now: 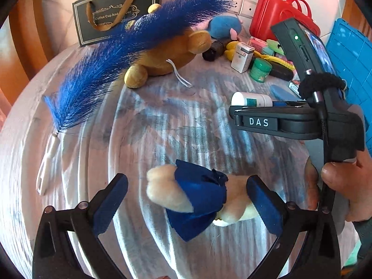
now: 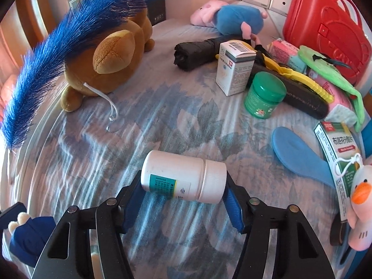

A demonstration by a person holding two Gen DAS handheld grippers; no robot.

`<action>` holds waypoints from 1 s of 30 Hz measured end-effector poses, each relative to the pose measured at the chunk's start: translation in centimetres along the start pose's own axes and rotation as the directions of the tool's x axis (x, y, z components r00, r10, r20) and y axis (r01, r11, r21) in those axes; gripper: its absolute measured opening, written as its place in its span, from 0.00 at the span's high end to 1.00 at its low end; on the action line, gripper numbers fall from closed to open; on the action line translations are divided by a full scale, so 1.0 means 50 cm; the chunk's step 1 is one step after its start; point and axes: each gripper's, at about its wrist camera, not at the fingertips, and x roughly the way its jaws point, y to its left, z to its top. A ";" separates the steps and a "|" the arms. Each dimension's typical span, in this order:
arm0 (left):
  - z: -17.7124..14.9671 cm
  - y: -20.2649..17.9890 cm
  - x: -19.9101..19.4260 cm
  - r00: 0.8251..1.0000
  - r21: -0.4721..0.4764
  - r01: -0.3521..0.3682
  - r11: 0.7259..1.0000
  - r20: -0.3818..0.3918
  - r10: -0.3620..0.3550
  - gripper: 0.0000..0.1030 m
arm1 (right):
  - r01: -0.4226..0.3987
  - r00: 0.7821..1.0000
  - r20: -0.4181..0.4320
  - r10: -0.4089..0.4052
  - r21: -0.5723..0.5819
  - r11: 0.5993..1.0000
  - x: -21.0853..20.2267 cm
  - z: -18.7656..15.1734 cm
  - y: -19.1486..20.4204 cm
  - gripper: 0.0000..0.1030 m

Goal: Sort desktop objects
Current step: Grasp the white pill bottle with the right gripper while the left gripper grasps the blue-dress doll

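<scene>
My left gripper (image 1: 187, 182) is open and points down at the table. A small cream plush in a blue dress (image 1: 197, 197) lies between its blue pads; the left pad stands well clear of it. A white pill bottle (image 2: 183, 176) with a teal label lies on its side across my right gripper (image 2: 183, 187). That gripper's pads sit against the bottle's base and cap, so it is shut on the bottle. The left wrist view shows the same bottle (image 1: 251, 99) under the right gripper's black body, held by a person's hand (image 1: 344, 181).
A blue feather (image 1: 121, 53) and a brown plush (image 1: 167, 53) lie at the back left before a black gift bag (image 1: 116, 11). To the right crowd a medicine box (image 2: 234, 67), green jar (image 2: 265, 95), blue spoon (image 2: 300, 155), duck plush (image 2: 360, 200) and red case (image 2: 325, 28).
</scene>
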 end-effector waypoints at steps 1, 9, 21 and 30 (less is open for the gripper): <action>-0.001 0.001 -0.001 1.000 -0.005 0.002 1.000 0.002 -0.002 0.01 | -0.005 1.000 0.007 0.005 0.009 1.000 -0.001 -0.002 -0.002 0.40; -0.004 0.003 -0.012 1.000 -0.028 0.013 1.000 0.008 -0.013 0.17 | -0.017 1.000 0.025 0.016 0.041 0.999 -0.016 -0.022 -0.021 0.40; -0.058 0.009 -0.036 0.999 -0.125 -0.042 0.991 -0.024 0.039 0.00 | 0.000 0.999 0.041 -0.004 0.092 0.996 -0.024 -0.001 -0.054 0.40; -0.029 0.009 -0.033 0.994 -0.146 -0.103 0.984 0.024 0.107 0.00 | -0.003 0.998 0.055 -0.001 0.081 0.997 -0.035 -0.002 -0.051 0.40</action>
